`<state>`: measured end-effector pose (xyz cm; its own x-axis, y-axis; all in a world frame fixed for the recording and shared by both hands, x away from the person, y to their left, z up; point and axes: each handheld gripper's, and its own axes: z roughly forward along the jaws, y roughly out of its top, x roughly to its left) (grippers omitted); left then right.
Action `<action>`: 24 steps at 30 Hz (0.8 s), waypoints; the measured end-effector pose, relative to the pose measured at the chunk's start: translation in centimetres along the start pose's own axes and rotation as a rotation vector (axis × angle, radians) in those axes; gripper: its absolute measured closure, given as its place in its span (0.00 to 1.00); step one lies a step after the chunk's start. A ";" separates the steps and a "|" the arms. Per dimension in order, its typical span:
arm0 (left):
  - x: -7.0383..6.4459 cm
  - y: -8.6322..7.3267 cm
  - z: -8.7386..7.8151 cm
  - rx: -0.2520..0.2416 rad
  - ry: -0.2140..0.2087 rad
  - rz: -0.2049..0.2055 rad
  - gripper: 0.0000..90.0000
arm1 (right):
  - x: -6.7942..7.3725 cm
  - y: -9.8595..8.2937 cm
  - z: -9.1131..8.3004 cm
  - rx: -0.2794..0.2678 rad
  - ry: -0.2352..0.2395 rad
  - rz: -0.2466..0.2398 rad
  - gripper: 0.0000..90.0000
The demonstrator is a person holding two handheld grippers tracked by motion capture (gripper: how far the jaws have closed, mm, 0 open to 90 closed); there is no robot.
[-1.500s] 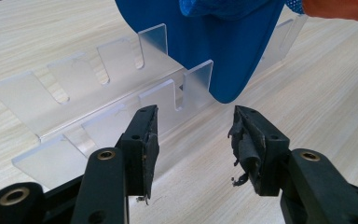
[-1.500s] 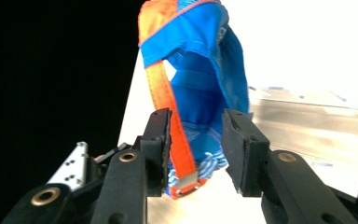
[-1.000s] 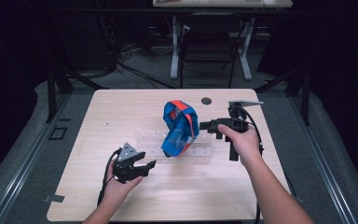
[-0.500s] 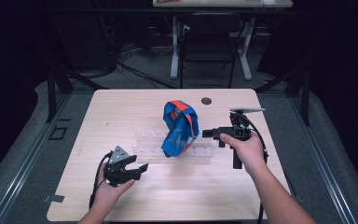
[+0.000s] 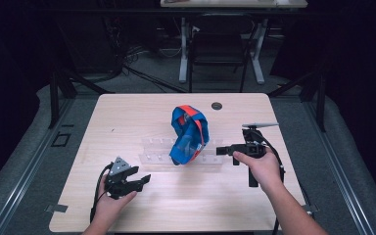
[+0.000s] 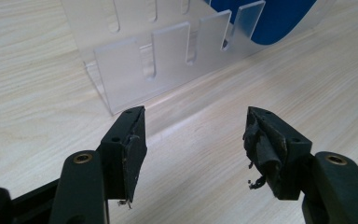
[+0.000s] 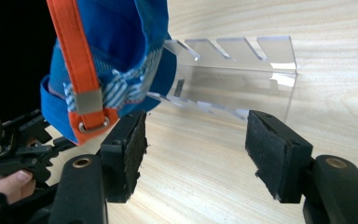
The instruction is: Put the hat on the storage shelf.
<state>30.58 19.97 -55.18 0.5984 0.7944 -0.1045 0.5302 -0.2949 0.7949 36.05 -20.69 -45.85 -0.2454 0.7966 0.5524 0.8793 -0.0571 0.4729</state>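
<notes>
A blue cap with an orange strap stands on a clear slotted acrylic rack at the table's middle. My left gripper is open near the front left, pointing right, short of the rack's left end. In the left gripper view the jaws stand wide apart above bare wood, with the rack just ahead and the cap at the top right. My right gripper is open at the rack's right end; its own view faces the rack and the cap.
The wooden table has a dark round grommet behind the cap. A chair and desk legs stand on the dark floor beyond the far edge. The left gripper and its hand appear far off in the right gripper view.
My right gripper has drawn back from the cap toward the near edge and now sits at the rack's right end. My left gripper shifted slightly nearer and leftward. The cap has not moved.
</notes>
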 end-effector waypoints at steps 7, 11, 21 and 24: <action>0.4 -0.4 0.0 0.008 0.000 -0.011 0.44 | -0.5 -1.4 0.1 0.008 -0.030 -0.032 0.42; 0.5 -0.5 0.1 0.000 0.006 -0.015 0.44 | -1.0 -2.4 0.2 0.005 -0.043 -0.032 0.43; 0.4 -0.6 0.2 0.005 0.006 -0.007 0.44 | -2.3 -4.8 0.3 -0.026 -0.049 -0.043 0.43; 0.3 -0.7 0.2 0.007 0.003 -0.008 0.44 | -2.7 -5.5 0.5 -0.032 -0.052 -0.043 0.43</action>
<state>30.54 20.27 -55.87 0.5926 0.7981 -0.1093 0.5390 -0.2920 0.7901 32.07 -22.20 -50.28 -0.2602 0.8289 0.4952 0.8547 -0.0409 0.5175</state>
